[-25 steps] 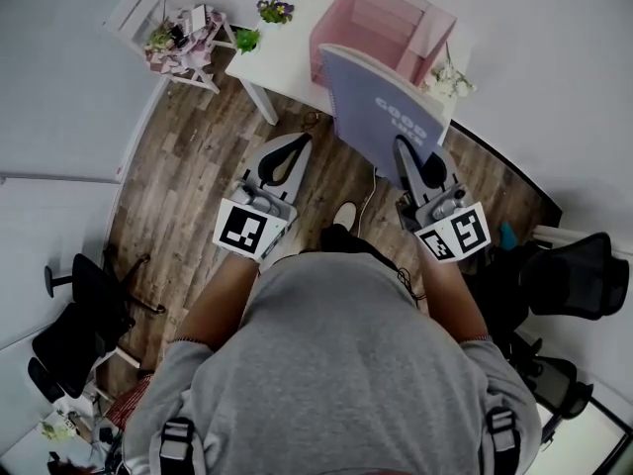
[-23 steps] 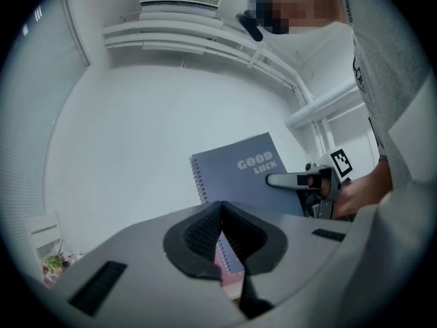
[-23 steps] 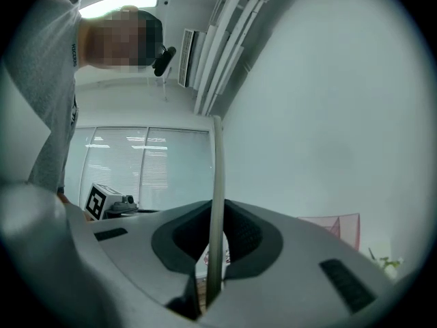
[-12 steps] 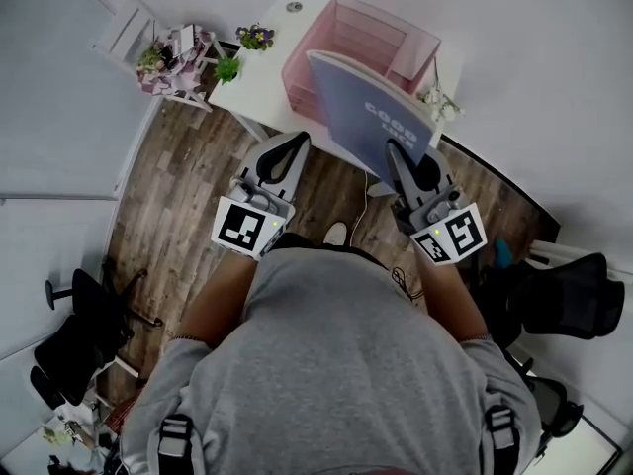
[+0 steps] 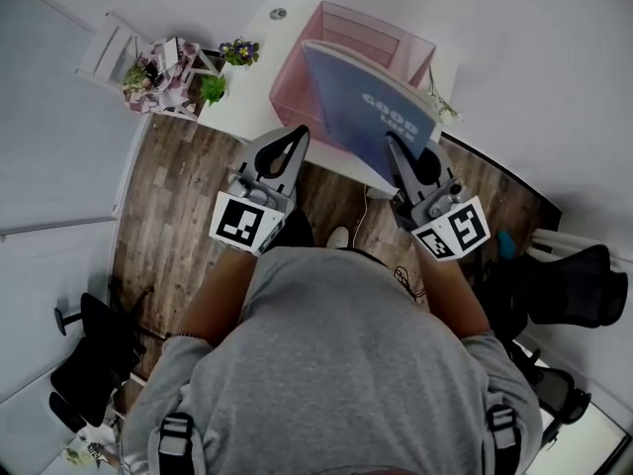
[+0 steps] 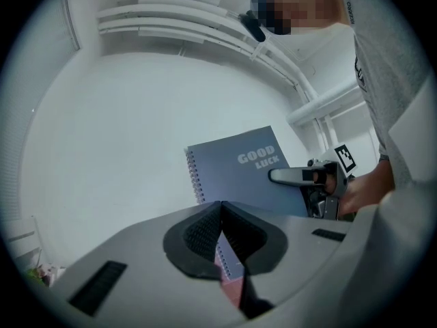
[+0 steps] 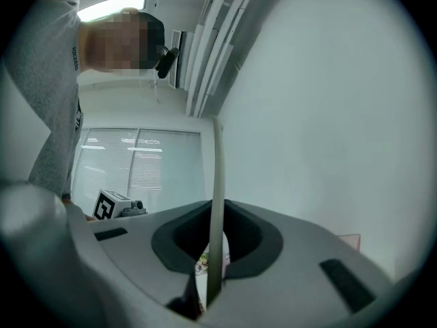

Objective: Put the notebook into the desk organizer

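Nearest, the left gripper (image 5: 295,137) hangs empty, jaws pressed together. Beside it the right gripper (image 5: 400,154), pointing roughly level, is clamped on the near edge of the notebook (image 5: 368,115) — upright, cover facing left, reaching toward the pink desk organizer (image 5: 348,26) straight ahead — right hand's job.

Slate-blue notebook (image 5: 361,117) — white lettering, pink desk organizer (image 5: 348,33), white desk (image 5: 255,77)

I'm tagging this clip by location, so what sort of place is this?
Probably an office or study room: a white desk carrying a pink desk organizer, black office chairs nearby, and a wood-plank floor.
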Demonstrator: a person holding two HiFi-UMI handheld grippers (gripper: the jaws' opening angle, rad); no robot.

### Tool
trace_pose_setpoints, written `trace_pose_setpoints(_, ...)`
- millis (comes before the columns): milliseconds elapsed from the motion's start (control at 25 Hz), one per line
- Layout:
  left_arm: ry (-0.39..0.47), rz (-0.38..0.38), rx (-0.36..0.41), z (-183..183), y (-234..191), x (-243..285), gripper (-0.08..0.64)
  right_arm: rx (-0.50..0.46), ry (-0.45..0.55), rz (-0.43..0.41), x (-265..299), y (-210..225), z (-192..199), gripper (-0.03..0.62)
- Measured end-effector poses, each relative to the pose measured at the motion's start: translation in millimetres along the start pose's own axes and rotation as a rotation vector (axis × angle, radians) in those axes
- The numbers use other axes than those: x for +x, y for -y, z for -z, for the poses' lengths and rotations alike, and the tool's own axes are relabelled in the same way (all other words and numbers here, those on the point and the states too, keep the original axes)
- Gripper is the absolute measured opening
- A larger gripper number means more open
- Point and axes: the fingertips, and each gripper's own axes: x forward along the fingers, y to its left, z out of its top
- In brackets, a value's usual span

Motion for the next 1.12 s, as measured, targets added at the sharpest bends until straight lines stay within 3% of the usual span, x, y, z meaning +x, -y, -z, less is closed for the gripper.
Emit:
trace_pose_setpoints(360,0.029,0.14,-0.018,0.8,-55.8,42.8,0.02,0.015,-0.014,0.118,49.8,24.8,7.2,0.037)
trace_pose_setpoints(680,0.058,0.27,0.009,1.0,-94.4,72.6,0.02,0.099,-0.002,0.23,91.6,45.7,14.2,0.037)
trace_pose_setpoints(1120,0.054,0.398,-0.022,7.8,-130.2,94.3,0.02,0.301,0.029,0.339,123.4,66.2,25.5,0.037)
